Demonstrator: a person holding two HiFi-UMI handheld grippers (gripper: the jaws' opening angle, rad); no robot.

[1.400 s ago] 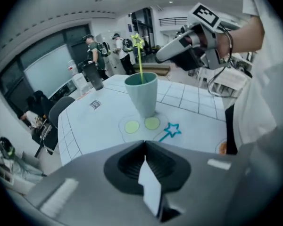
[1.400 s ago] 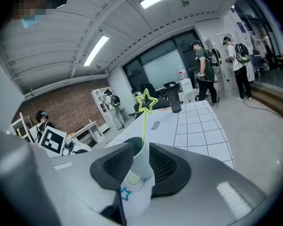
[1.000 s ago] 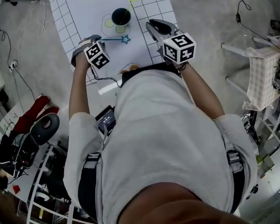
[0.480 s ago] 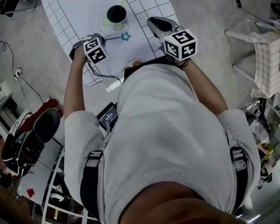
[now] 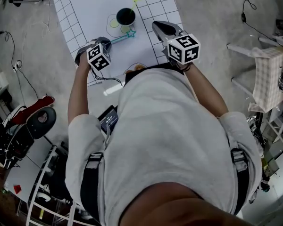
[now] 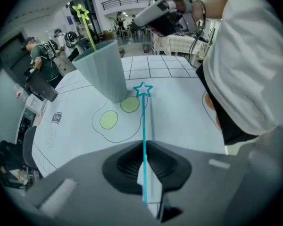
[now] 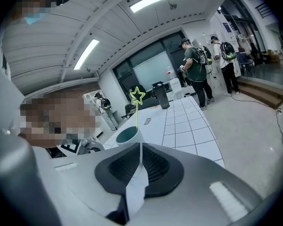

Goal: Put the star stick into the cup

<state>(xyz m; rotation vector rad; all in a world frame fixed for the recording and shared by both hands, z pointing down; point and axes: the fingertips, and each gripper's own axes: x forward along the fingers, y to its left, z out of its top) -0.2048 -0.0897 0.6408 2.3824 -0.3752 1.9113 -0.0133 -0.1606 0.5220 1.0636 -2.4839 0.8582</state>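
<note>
White gridded tabletop [image 5: 80, 13]: left gripper [image 6: 144, 149] jaws have just been closing, now clamped on blue star stick [image 6: 143, 121], star end just beside grey cup [image 6: 104, 67] base. Yellow star stick [image 6: 88, 29] stands in cup. Right gripper [image 7: 140, 163] jaws have just been closing too, now together, nothing between them

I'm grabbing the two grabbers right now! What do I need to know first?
Left gripper: its jaws have just been closing and are now shut on the blue star stick.
Right gripper: its jaws have just been closing and are now shut with nothing between them. It is held to the right of the cup.
Cup: upright on the table, with a yellow-green star stick already in it.
The blue stick's star end is by the cup's foot.
Done: blue stick gripped.
Left: lift it and stand it in the cup.
</note>
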